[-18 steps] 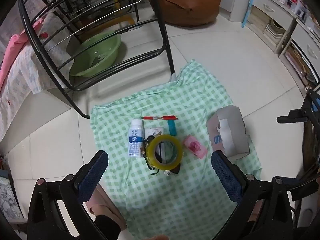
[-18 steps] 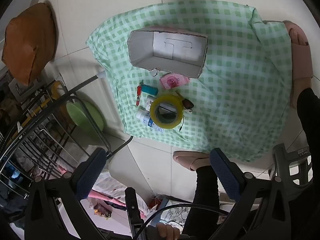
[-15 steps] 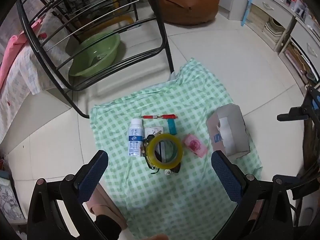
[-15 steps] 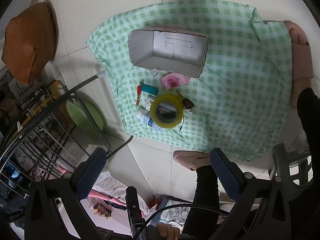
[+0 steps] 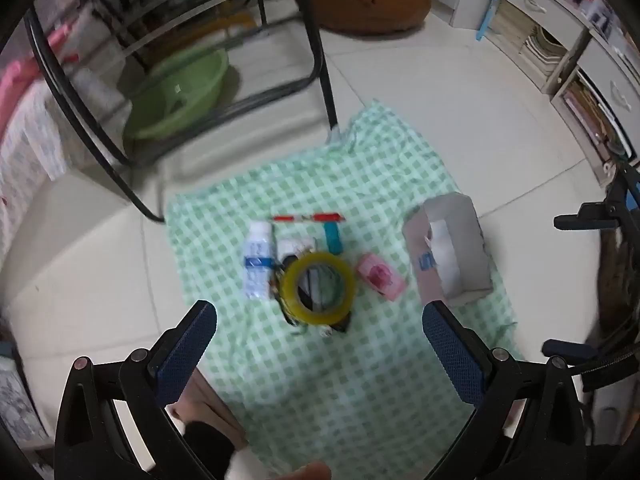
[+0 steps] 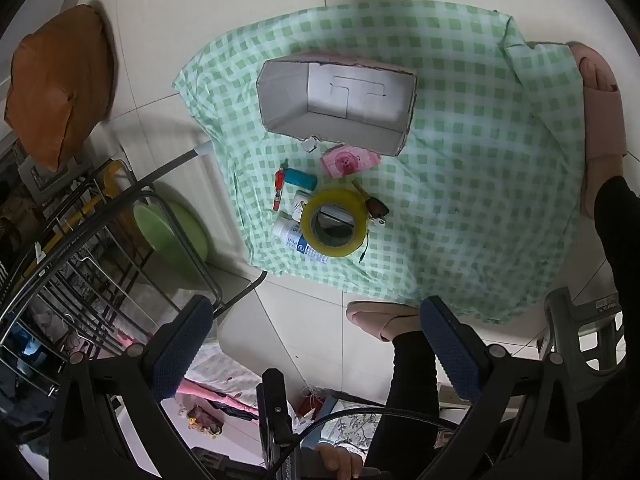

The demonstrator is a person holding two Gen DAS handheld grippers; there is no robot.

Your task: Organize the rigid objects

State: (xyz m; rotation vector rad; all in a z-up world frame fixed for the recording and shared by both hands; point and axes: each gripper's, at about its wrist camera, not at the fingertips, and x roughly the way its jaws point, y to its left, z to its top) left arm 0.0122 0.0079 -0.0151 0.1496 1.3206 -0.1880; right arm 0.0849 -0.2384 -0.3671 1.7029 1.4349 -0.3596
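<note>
Overhead, both tongs agape (empty), cloth edges unobstructed

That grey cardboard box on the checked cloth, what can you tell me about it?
The cardboard box is an open-topped, empty carton, grey-white inside, with a torn, ragged rim and blue print on one outer wall. It stands upright on the green checked cloth, apart from the clutter; the pink packet lies closest. Neither gripper touches it.

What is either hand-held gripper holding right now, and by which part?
Nothing. The left hand-held gripper and the right hand-held gripper are both open and empty, high above the tape roll and cardboard box on the checked cloth.
</note>
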